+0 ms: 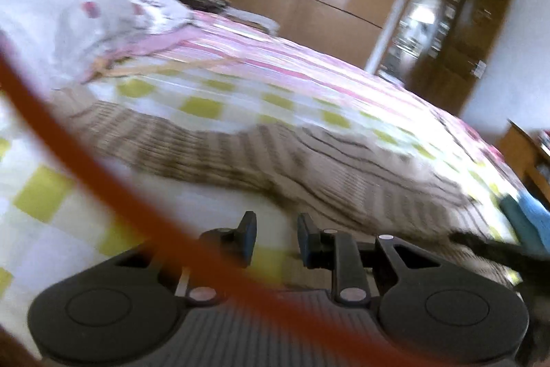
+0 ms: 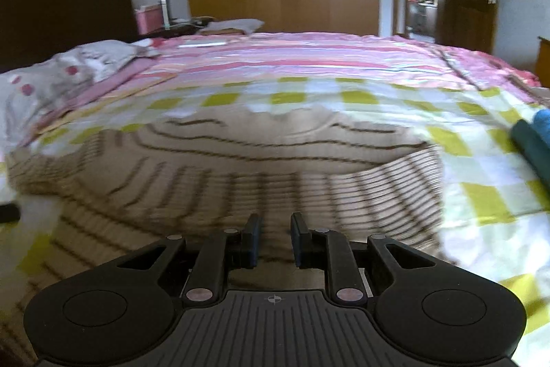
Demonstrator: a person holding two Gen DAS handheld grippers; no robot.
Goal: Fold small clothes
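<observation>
Both the left gripper [image 1: 276, 238] and right gripper [image 2: 275, 238] are narrowly parted, empty; the striped garment [image 2: 240, 167] ahead should be pinched at its near hem.

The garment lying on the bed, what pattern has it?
Beige garment with thin dark brown stripes, clearest in the right wrist view.

1. Striped brown garment [image 2: 240, 167] lies across the near middle of the bed [image 2: 343, 92], right ahead of both grippers.
2. Bare checked cover beyond it: open room.
3. Right edge blocked by rolled blue and teal cloths [image 2: 531, 140].
4. Left end: pillow [image 2: 62, 74].
5. Orange cable [image 1: 103, 160] crosses the left gripper's view.
</observation>
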